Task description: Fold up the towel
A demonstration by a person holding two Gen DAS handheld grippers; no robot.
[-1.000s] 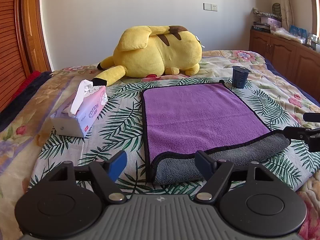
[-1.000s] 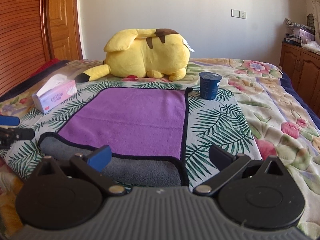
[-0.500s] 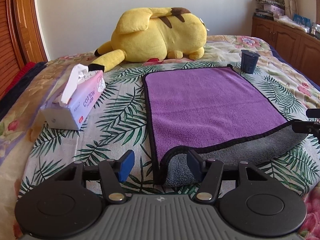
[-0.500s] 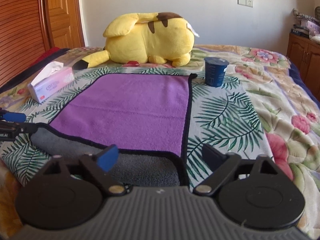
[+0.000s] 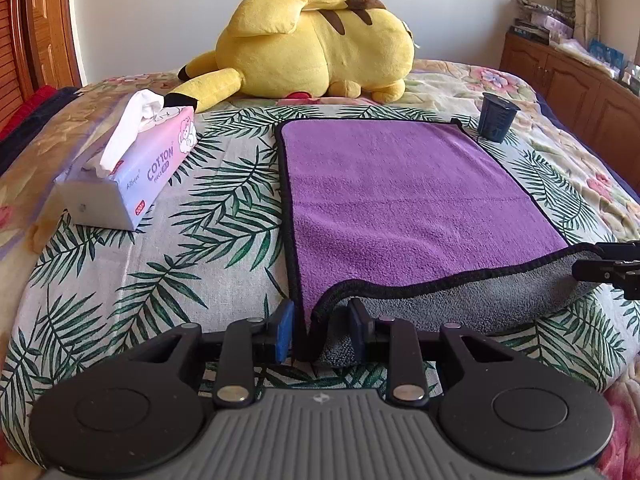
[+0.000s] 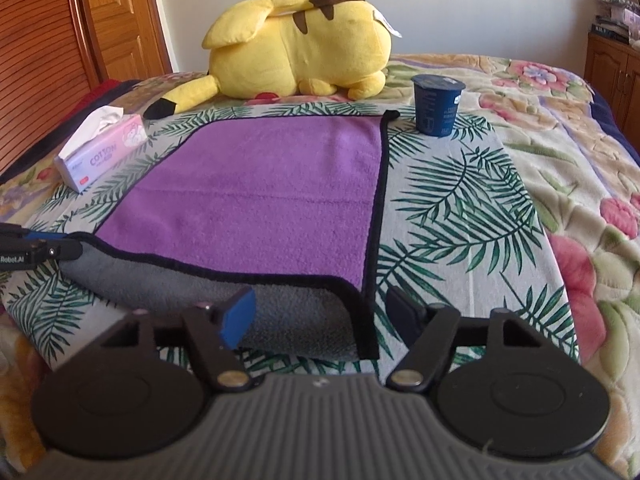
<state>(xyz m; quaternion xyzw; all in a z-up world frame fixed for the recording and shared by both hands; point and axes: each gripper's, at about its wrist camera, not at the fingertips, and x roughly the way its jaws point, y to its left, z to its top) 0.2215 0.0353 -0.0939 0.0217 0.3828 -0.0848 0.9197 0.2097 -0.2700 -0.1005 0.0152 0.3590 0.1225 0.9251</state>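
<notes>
Purple fleece towel (image 5: 400, 200) with a black border is spread flat on the bed (image 5: 224, 208), on the palm-leaf spread, and its near edge is flipped up so the grey underside shows. From the left wrist view, the left tongs (image 5: 320, 330) sit right at the towel's near left corner, narrowed around the curled-up black hem, but there's a sliver of gap on either side so I can't tell if they're actually pinching it. A tissue pack (image 5: 132, 168) lies off to the left, well apart from the towel, a big yellow plush (image 5: 316, 48) is lying behind it, and a dark blue cup (image 5: 497, 118) stands just beside the far right corner. The right tongs (image 5: 612, 268) poke in at the right edge by the grey fold. Over on the right wrist view, those right tongs (image 6: 318, 312) are spread wide, straddling the near right corner of the towel (image 6: 260, 200) without gripping it. Same cup (image 6: 436, 106), plush (image 6: 296, 44) and tissue pack (image 6: 102, 150) show up here too.
</notes>
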